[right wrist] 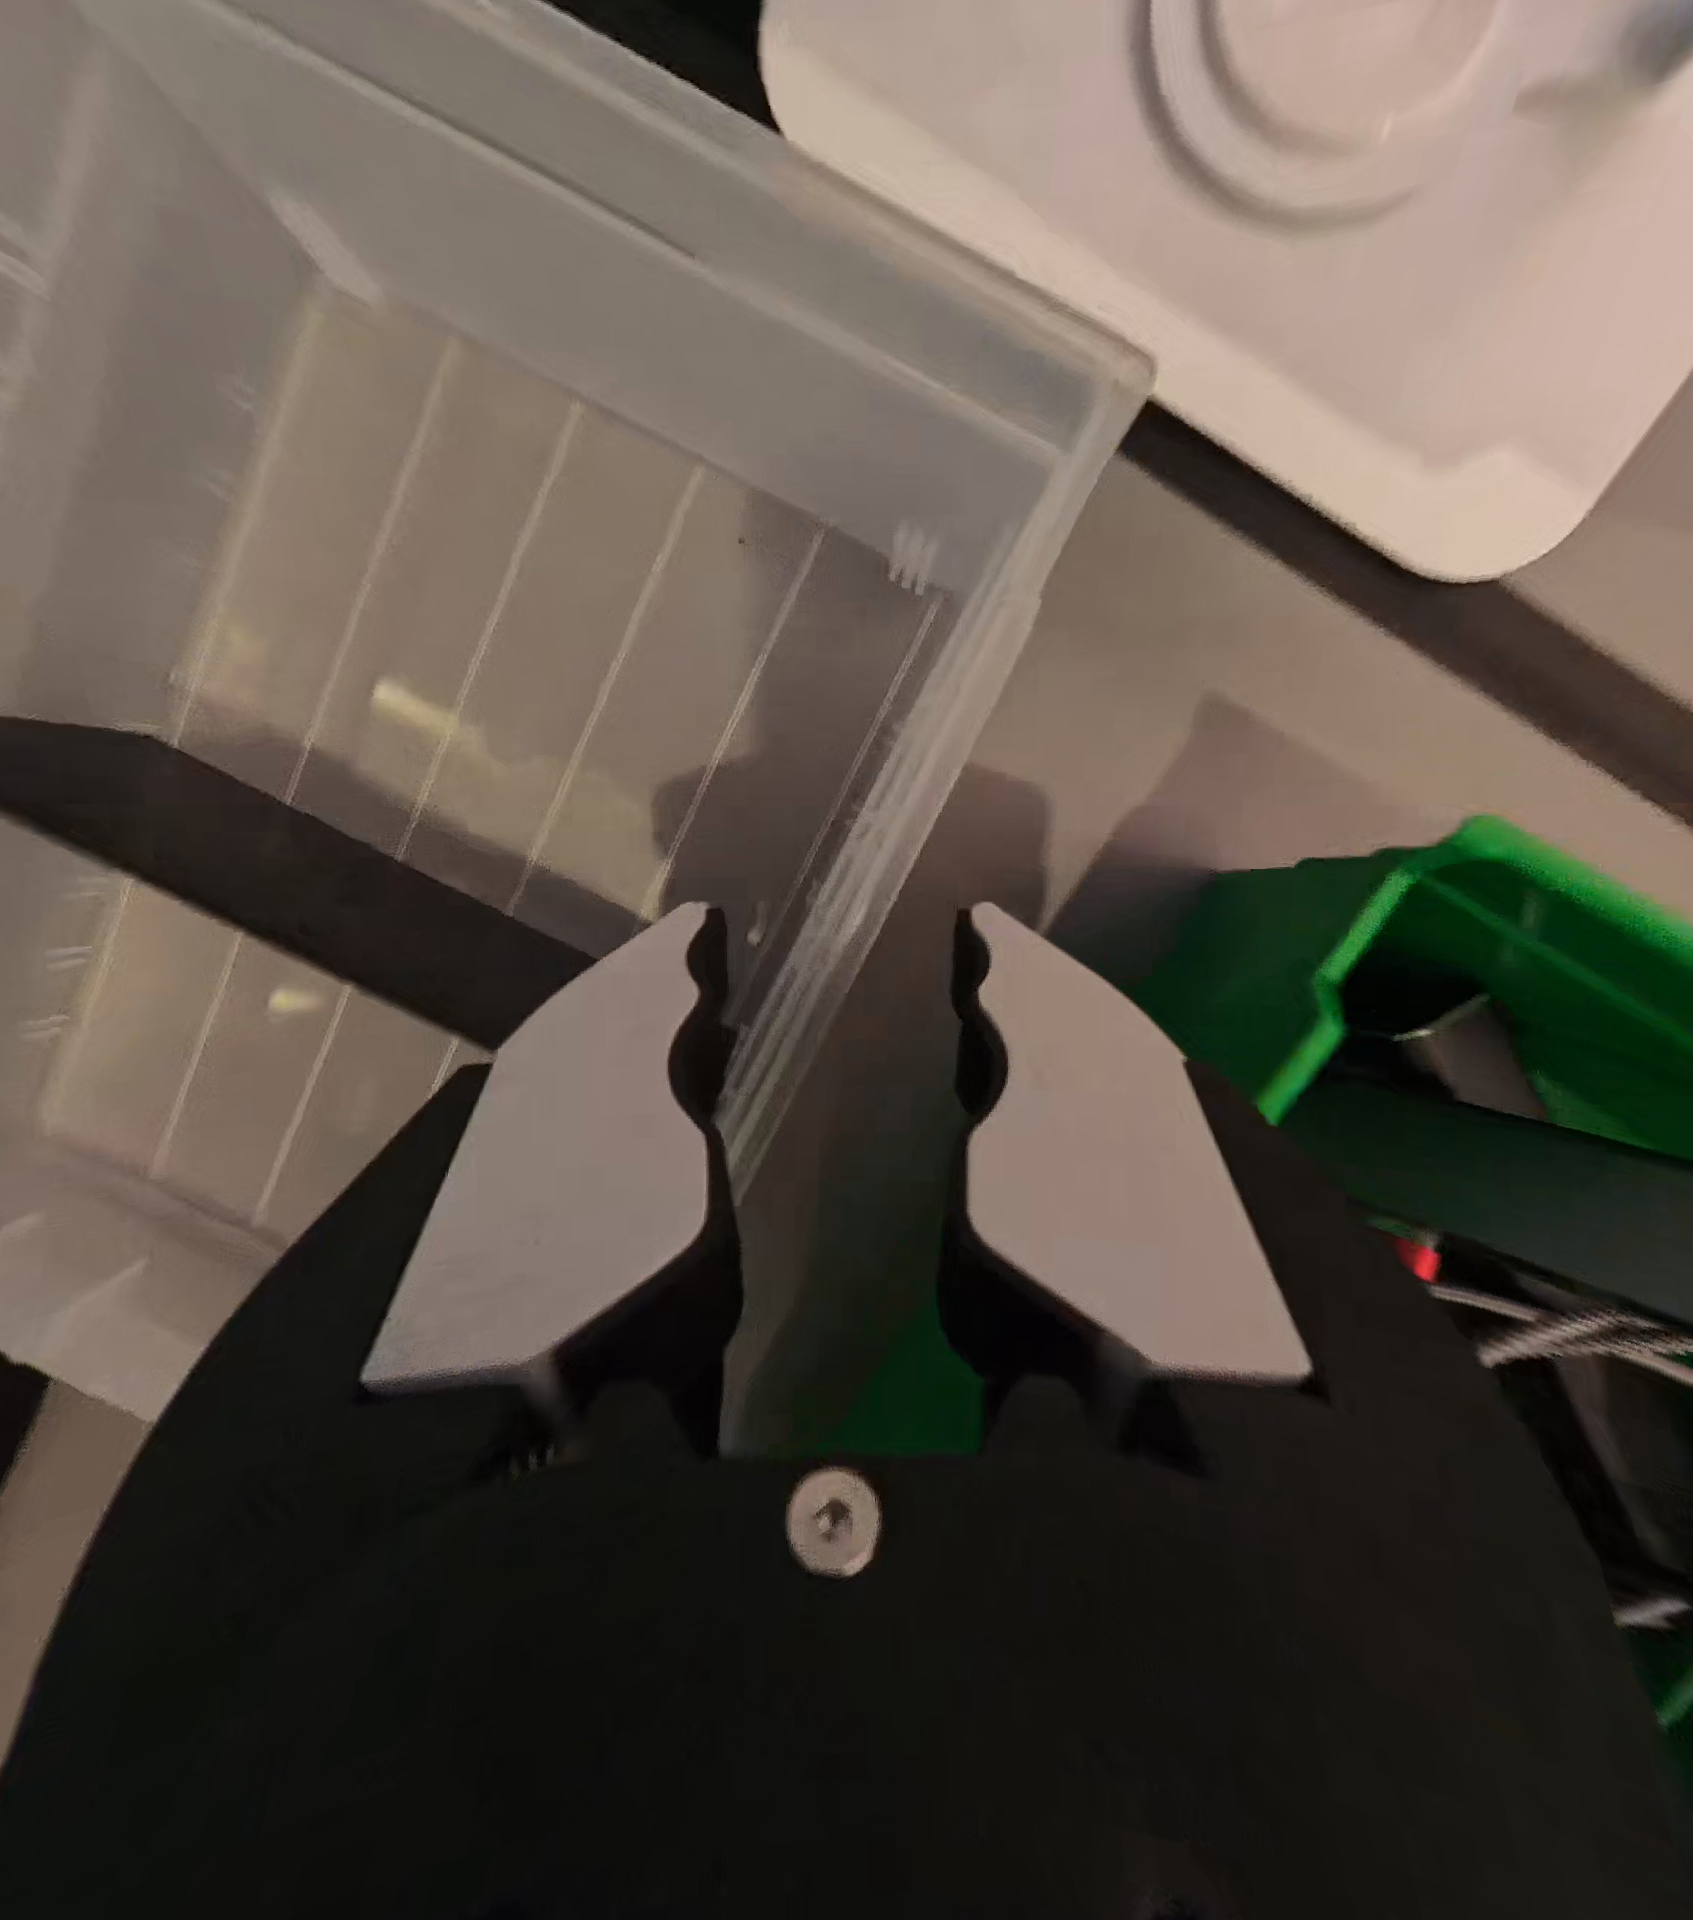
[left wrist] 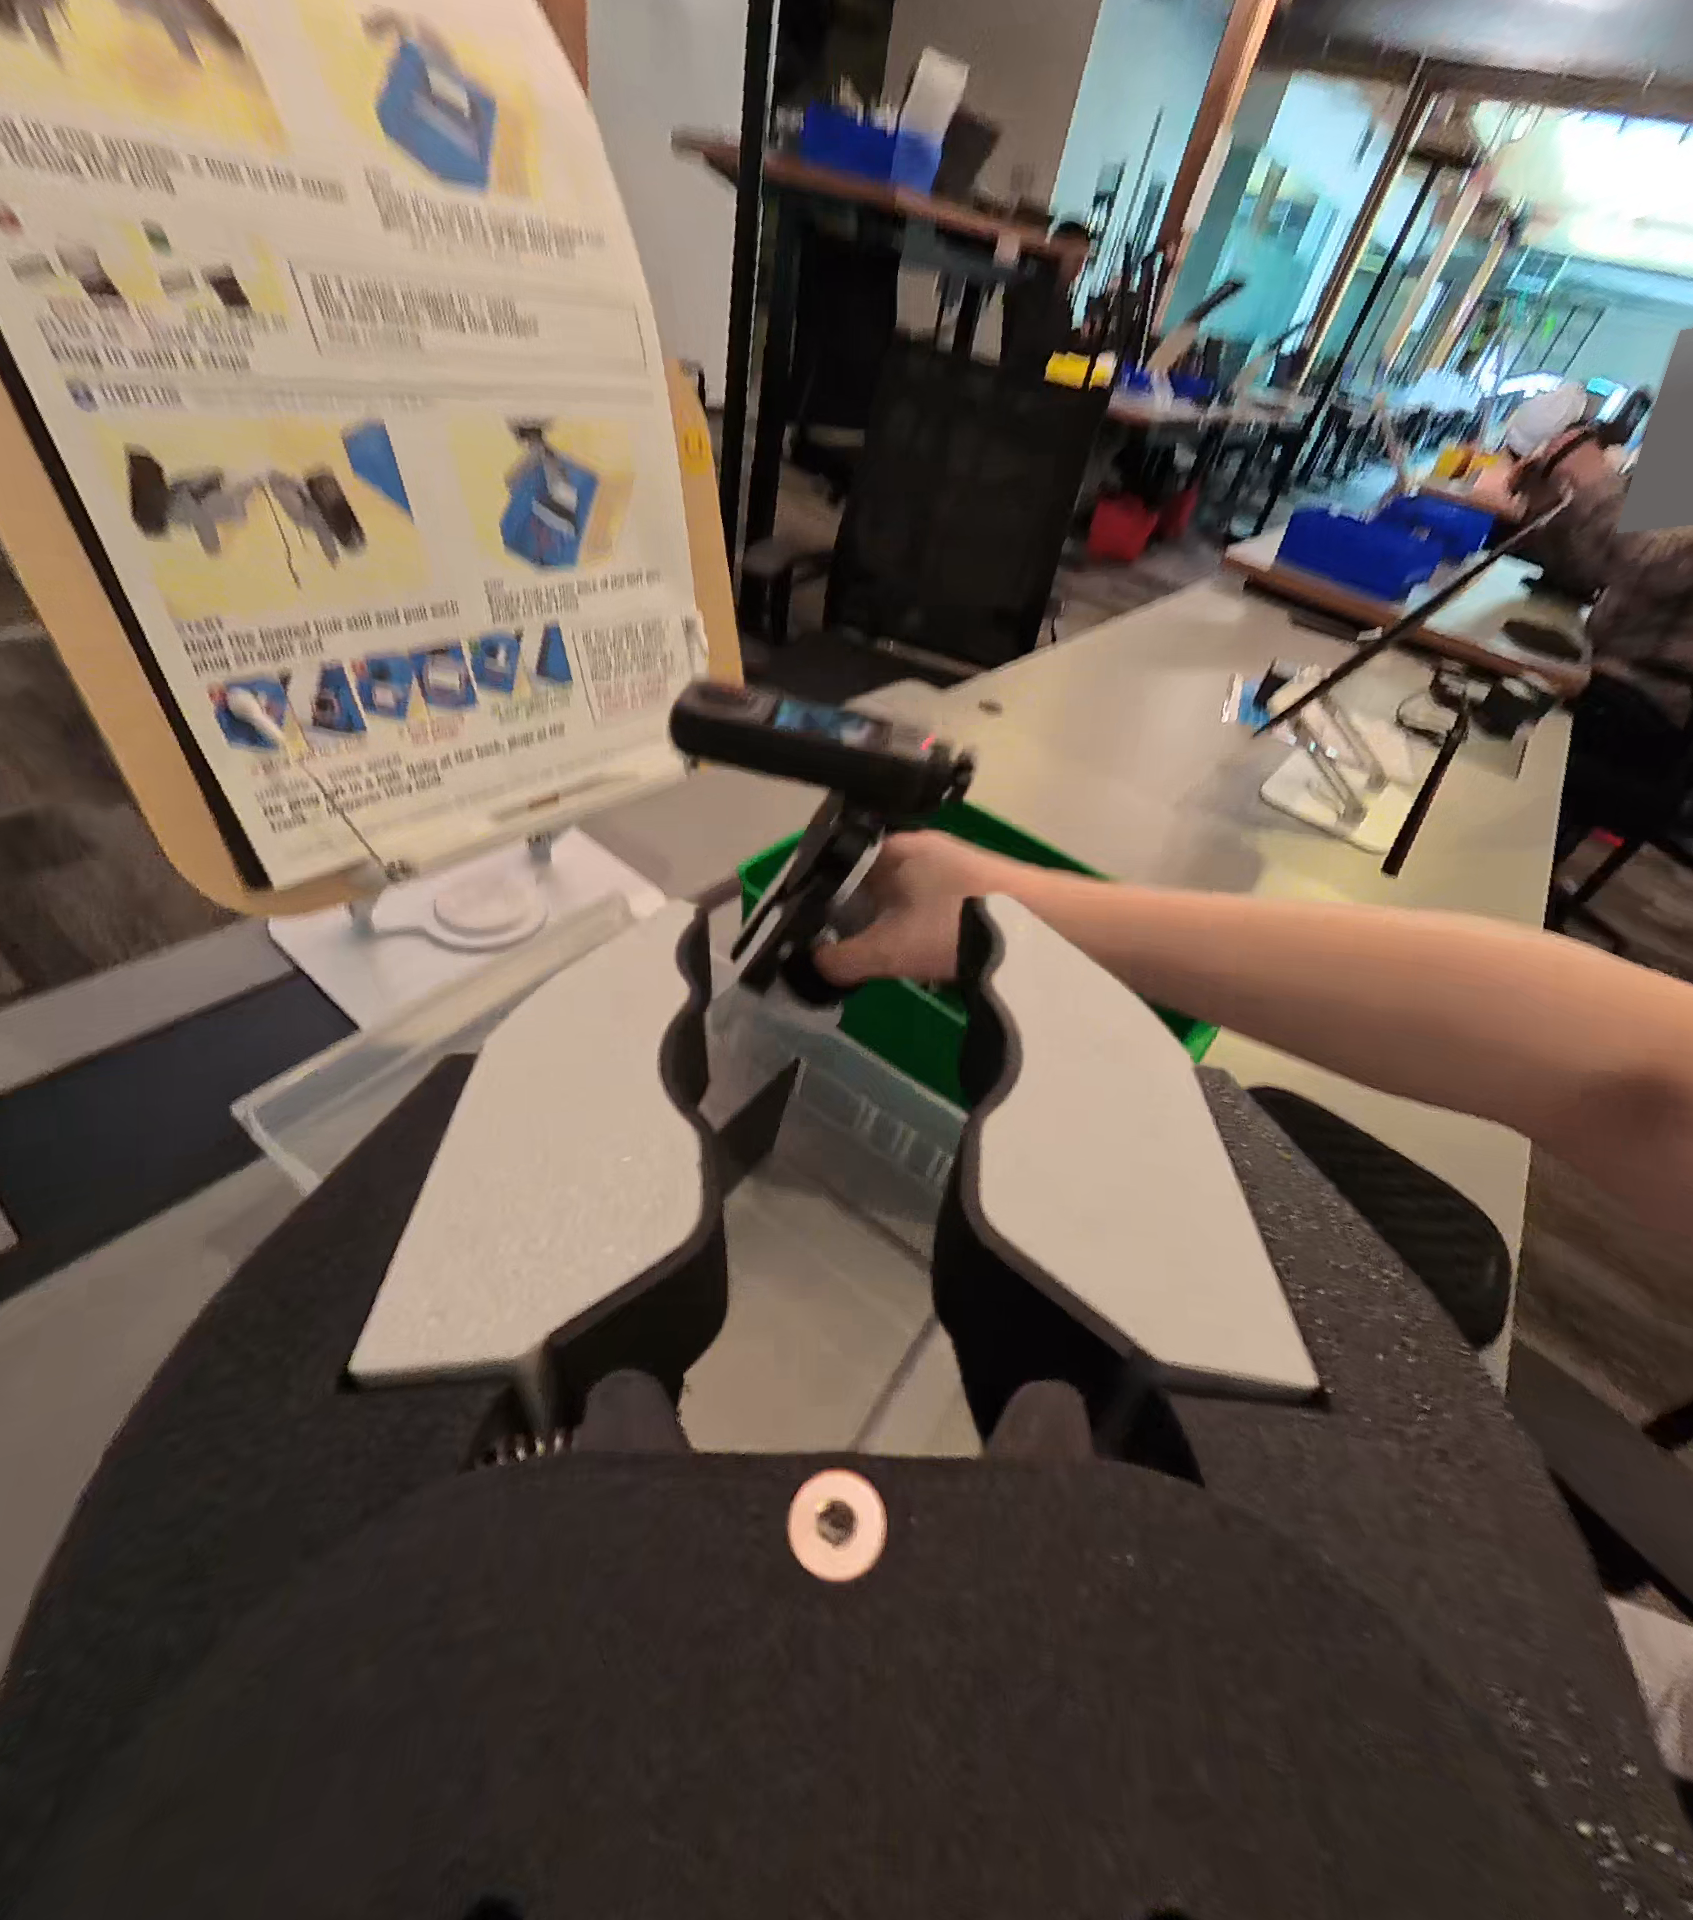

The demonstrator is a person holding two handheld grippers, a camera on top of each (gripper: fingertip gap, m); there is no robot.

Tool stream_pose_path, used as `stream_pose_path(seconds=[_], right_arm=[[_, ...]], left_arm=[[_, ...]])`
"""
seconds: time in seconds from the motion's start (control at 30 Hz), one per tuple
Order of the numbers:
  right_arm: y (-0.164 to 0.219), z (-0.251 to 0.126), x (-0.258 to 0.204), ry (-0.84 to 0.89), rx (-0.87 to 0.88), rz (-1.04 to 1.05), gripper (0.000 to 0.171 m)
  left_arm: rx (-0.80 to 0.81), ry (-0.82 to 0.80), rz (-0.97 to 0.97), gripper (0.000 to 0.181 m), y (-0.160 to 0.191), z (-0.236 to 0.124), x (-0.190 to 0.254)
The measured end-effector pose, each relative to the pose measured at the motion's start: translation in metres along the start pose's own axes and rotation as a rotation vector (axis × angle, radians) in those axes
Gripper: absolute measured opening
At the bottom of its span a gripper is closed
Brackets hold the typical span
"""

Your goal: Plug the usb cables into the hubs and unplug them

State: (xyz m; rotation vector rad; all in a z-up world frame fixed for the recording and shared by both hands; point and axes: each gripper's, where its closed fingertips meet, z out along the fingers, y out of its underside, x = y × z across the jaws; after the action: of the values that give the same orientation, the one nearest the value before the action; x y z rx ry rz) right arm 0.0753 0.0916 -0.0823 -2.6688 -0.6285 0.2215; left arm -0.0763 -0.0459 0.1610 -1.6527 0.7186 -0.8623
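Nothing plugged yet. Left claw (left wrist: pixel 826 1023) and right claw (right wrist: pixel 837 971) both apart, empty, above clear bin (right wrist: pixel 509 499); cables in green bin (right wrist: pixel 1548 987) beside it untouched; no hub visible.

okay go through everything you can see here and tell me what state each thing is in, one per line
Left gripper: open, empty.
Right gripper: open, empty, above the bins.
Clear bin: upright, contents blurred.
Green bin: open, cables inside.
Instruction board: propped on its white stand.
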Motion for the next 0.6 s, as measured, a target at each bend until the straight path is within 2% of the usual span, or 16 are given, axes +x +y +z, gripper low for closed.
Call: stream_pose_path(seconds=[0.03,0.13,0.17,0.33,0.47,0.6], right_arm=[[0.000,0.008,0.000,-0.001,-0.027,0.031,0.040],[0.002,0.027,0.002,0.021,-0.098,0.088,0.027],[0.003,0.033,0.000,0.008,-0.123,0.098,0.016],[0.003,0.043,-0.001,-0.036,-0.201,0.200,0.007],[0.000,0.032,-0.006,-0.056,-0.240,0.238,0.006],[-0.012,-0.006,-0.018,-0.075,-0.271,0.203,0.007]], left_arm=[[0.029,0.009,0.012,0.046,-0.005,-0.001,0.002],[0.080,0.007,0.077,0.052,-0.012,-0.003,0.007],[0.099,-0.001,0.104,0.054,-0.014,-0.003,0.008],[0.203,-0.067,0.215,0.060,-0.023,-0.002,0.014],[0.183,0.027,0.170,0.063,-0.023,-0.011,0.040],[0.234,0.056,0.170,0.059,-0.032,-0.039,0.067]])
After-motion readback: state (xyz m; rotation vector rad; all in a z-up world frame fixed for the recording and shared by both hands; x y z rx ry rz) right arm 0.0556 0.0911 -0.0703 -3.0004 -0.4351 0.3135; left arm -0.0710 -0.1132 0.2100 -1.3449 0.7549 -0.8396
